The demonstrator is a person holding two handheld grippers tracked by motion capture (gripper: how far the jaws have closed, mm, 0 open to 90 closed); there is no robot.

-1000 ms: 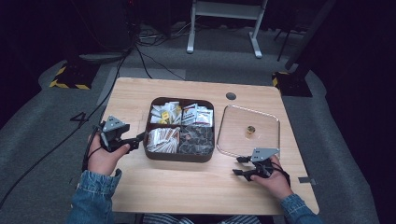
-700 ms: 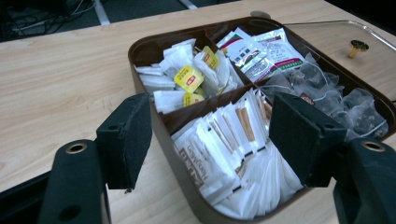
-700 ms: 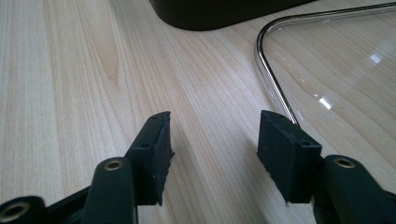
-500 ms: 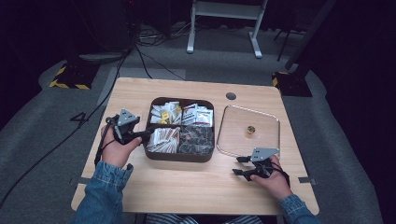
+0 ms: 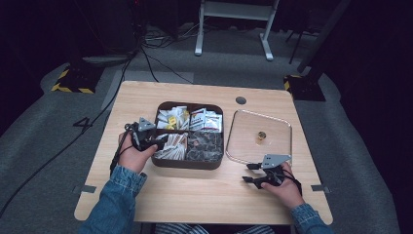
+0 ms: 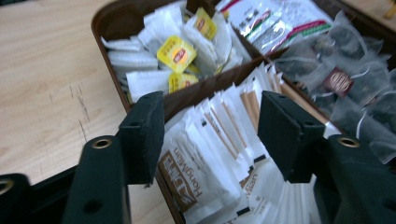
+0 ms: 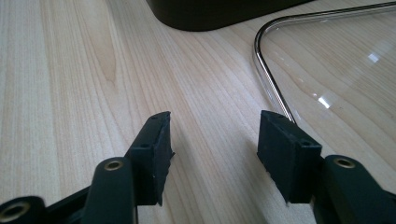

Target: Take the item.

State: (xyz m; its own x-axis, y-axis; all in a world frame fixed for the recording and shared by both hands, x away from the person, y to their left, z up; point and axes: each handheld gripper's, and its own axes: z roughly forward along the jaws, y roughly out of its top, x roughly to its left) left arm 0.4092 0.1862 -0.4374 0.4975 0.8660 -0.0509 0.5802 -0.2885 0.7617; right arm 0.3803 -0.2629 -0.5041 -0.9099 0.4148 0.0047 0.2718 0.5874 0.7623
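A dark brown tray (image 5: 187, 163) with 4 compartments sits near the middle of the wooden table (image 5: 195, 195). In the high view, the far-left compartment holds white tea bags with yellow tags (image 6: 176, 53). The far-right compartment holds flat white packets with red and green print (image 6: 275, 23). The near-left compartment is packed with a row of slim white and brown sachets (image 6: 219, 140), standing on edge and leaning; the nearest one reads "HongMian". The near-right compartment holds clear pouches of dark tea (image 6: 345, 84) with small round dark-red labels.

Just beside the tray, on its right, a clear glass lid (image 5: 258, 137) with a metal rim lies flat on the table, its small gold knob (image 5: 261, 137) pointing up.

The left gripper (image 5: 155, 145) is at the tray's left edge, over the near-left compartment. In the left gripper view its jaws stand wide apart above the slim sachets, with one jaw over the tray's wall and the other over the row. They hold nothing.

The right gripper (image 5: 249, 173) is low over bare table, near the lid's near-left corner. In the right gripper view its jaws are also wide apart and hold nothing, with the lid's rim just beyond the right-hand jaw.
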